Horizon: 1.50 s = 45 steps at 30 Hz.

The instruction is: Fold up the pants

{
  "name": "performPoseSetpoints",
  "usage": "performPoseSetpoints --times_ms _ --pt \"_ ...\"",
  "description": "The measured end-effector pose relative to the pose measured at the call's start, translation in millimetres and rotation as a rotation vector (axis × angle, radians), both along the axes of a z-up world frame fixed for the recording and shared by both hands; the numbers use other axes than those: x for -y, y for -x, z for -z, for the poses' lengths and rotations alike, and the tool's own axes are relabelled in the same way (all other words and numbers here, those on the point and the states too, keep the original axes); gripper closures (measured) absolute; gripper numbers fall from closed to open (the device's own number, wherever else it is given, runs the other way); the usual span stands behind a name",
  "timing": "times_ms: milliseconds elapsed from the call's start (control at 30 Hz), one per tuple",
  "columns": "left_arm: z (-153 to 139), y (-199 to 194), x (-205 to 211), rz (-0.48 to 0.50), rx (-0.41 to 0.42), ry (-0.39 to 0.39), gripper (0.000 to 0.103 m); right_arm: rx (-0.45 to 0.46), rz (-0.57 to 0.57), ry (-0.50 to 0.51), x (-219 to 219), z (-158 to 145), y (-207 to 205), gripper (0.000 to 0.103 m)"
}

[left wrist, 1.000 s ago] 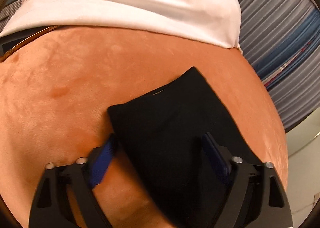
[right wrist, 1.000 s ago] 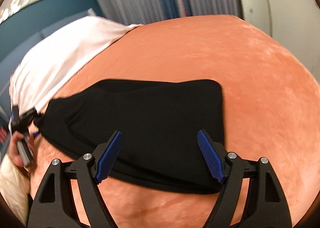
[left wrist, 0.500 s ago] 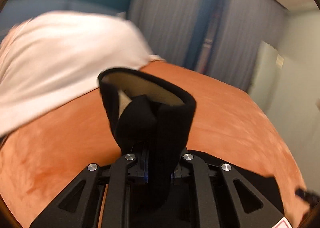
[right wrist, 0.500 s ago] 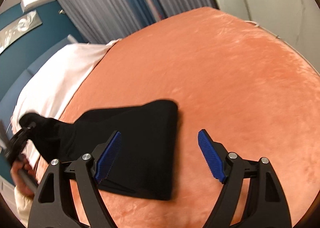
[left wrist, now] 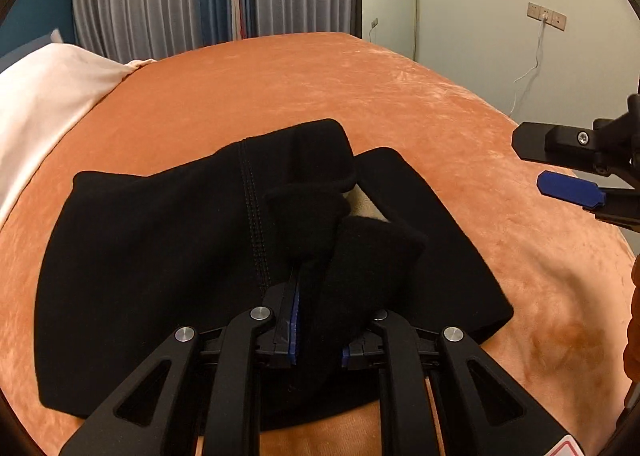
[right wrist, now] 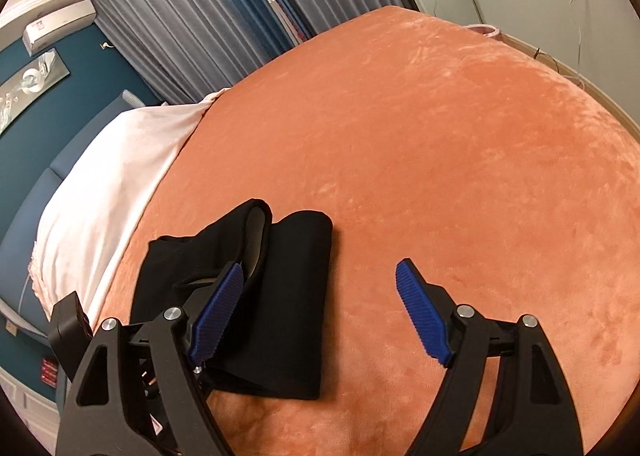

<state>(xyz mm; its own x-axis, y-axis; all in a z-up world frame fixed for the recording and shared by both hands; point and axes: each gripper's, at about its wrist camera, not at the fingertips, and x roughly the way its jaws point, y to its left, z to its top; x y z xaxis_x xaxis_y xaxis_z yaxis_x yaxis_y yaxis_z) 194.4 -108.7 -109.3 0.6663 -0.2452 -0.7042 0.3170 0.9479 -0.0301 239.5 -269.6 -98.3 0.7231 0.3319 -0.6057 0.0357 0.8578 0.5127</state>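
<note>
Pants: black pants (left wrist: pixel 160 256) lie part-folded on the bed's orange blanket (left wrist: pixel 400 96), beside a white pillow (left wrist: pixel 40 96).
Left gripper (left wrist: pixel 316 320): clamped tight on a bunched fold of the pants.
Right gripper (right wrist: pixel 320 312): jaws spread wide, holding nothing.

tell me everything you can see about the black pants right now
The black pants are soft, fleecy-looking fabric with a pale lining showing at an opening, and a stitched seam running down the upper layer. They lie partly folded on the orange bedspread, one end carried over the rest and bunched up. The left gripper is shut on that raised bunch. The right gripper stands open beside them, holding nothing.
</note>
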Motion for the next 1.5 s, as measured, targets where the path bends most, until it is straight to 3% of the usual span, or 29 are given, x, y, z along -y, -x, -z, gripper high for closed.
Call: performPoseSetpoints --times_ms 133,300,367,400,433,467,533,567,667,733,833,933,1033,1133,1167,1200,1267,1400,1467,1500 --pt "-7 3 -6 -0.007 -0.025 0.036 0.090 -0.026 -0.097 -0.064 -13 7 -6 0.026" --pt "-50 46 -29 0.062 0.109 0.021 0.075 -0.048 -0.193 -0.098 -31 13 -10 0.026" --pt "-64 56 -41 0.101 0.132 0.037 0.063 -0.041 -0.204 -0.126 -33 14 -11 0.021" --pt "-65 56 -44 0.114 0.124 0.038 0.054 -0.037 -0.201 -0.147 -33 15 -12 0.020" --pt "-61 54 -46 0.124 0.119 0.031 0.035 -0.035 -0.198 -0.173 -33 17 -13 0.020" --pt "-57 51 -45 0.125 0.130 0.031 0.029 -0.036 -0.194 -0.188 -32 18 -16 0.020" --pt "-51 40 -32 0.100 0.138 0.038 0.033 -0.051 -0.188 -0.236 -29 23 -20 0.020" --pt "-51 35 -25 0.116 0.120 0.079 0.033 -0.060 -0.191 -0.245 -29 25 -21 0.020" --pt "-52 35 -13 0.153 0.071 0.144 0.033 -0.076 -0.205 -0.220 -29 27 -24 0.020" --pt "-59 43 -18 0.163 0.075 0.143 0.030 -0.083 -0.213 -0.221 -29 27 -27 0.020" --pt "-68 49 -45 0.078 0.136 0.029 0.027 -0.096 -0.280 -0.249 -36 29 -34 0.019" --pt "-63 32 -86 -0.136 0.189 -0.081 0.025 -0.104 -0.323 -0.284 -50 31 -37 0.018" --pt "-52 16 -124 -0.251 0.146 -0.002 0.025 -0.135 -0.379 -0.138 -80 33 -43 0.019" --pt "-39 3 -160 -0.305 0.047 0.135 0.025 -0.199 -0.401 -0.056 -104 45 -52 0.037" --pt "-38 1 -167 -0.315 0.029 0.157 0.025 -0.197 -0.408 -0.022 -110 47 -53 0.062" --pt "-39 1 -172 -0.324 0.023 0.168 0.025 -0.197 -0.436 0.005 -120 46 -58 0.078" --pt "-46 0 -175 -0.323 0.049 0.168 0.025 -0.170 -0.444 0.044 -128 34 -59 0.091" --pt "-64 10 -163 -0.280 0.172 0.103 0.023 0.039 -0.409 0.109 -115 -28 -41 0.093" --pt "-64 14 -155 -0.257 0.191 0.079 0.018 0.033 -0.375 0.159 -95 -22 -42 0.092" --pt "-62 13 -150 -0.240 0.184 0.072 0.017 -0.023 -0.357 0.145 -84 -3 -48 0.091"
